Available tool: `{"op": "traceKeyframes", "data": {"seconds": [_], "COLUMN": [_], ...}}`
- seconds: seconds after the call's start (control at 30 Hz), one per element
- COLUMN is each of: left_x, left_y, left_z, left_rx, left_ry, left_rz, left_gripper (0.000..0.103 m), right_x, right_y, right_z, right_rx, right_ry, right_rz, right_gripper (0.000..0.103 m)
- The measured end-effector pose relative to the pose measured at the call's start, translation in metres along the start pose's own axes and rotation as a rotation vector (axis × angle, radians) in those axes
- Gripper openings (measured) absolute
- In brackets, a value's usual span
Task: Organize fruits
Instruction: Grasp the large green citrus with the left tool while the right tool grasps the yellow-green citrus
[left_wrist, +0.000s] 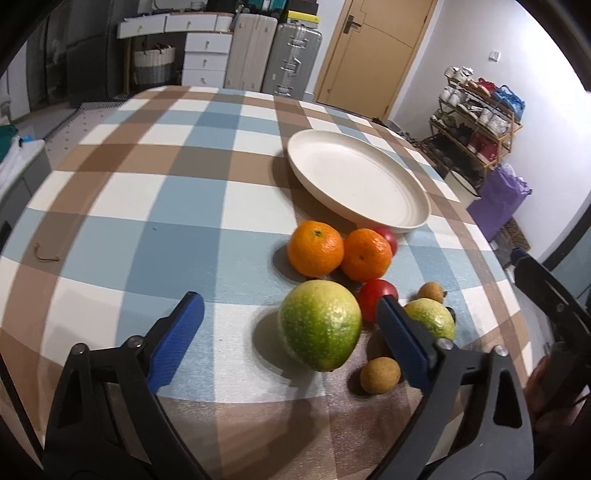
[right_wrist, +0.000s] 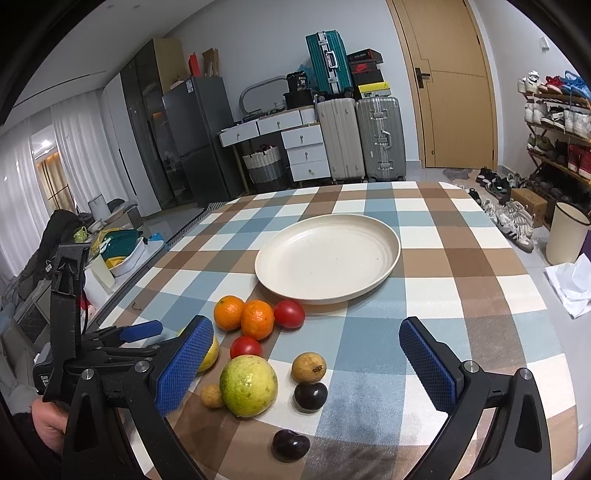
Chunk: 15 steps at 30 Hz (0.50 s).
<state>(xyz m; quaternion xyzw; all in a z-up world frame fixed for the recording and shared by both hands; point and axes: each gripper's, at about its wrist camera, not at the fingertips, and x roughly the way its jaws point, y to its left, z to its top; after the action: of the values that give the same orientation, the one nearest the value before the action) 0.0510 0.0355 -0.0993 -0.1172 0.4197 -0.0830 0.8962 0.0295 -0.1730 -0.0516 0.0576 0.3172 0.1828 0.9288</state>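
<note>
The cream plate (right_wrist: 388, 236) is seen bare on the checked tablecloth (right_wrist: 461, 295). Fruit is clustered just beside its near rim: two mandarins (right_wrist: 229, 312), two tomatoes (right_wrist: 289, 314), guavas (right_wrist: 248, 386), longans (right_wrist: 308, 367), dark plums (right_wrist: 310, 396). The left gripper (left_wrist: 290, 317) is spread around a large guava (left_wrist: 320, 325), untouched. The right gripper (right_wrist: 306, 354) is spread wide above the fruit.
</note>
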Motion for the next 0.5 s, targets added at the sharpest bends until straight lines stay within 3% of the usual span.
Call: {"op": "traceKeyframes", "data": {"seconds": [0.1,0.27,0.37,0.5], "left_x": [0.004,0.009,0.012,0.016], "left_y": [0.003,0.007,0.009,0.01], "left_z": [0.002,0.003,0.003,0.003], "left_rx": [-0.024,-0.036,-0.029,-0.029], "left_ry": [0.013,0.021,0.031,0.035], "left_rz": [-0.05,-0.134,-0.164,-0.201], "left_gripper": [0.085,0.069,0.047,0.045], "right_x": [0.003,0.006,0.009,0.012], "right_y": [-0.003,-0.01,-0.014,-0.016], "right_z": [-0.001,-0.004,-0.005,-0.007], "right_rx": [0.006,0.026,0.038,0.045], "right_ry": [0.007,0.025,0.036,0.053], "right_rz": [-0.002,0.016,0.022,0.039], "right_gripper": [0.103,0.103,0.103,0.103]}}
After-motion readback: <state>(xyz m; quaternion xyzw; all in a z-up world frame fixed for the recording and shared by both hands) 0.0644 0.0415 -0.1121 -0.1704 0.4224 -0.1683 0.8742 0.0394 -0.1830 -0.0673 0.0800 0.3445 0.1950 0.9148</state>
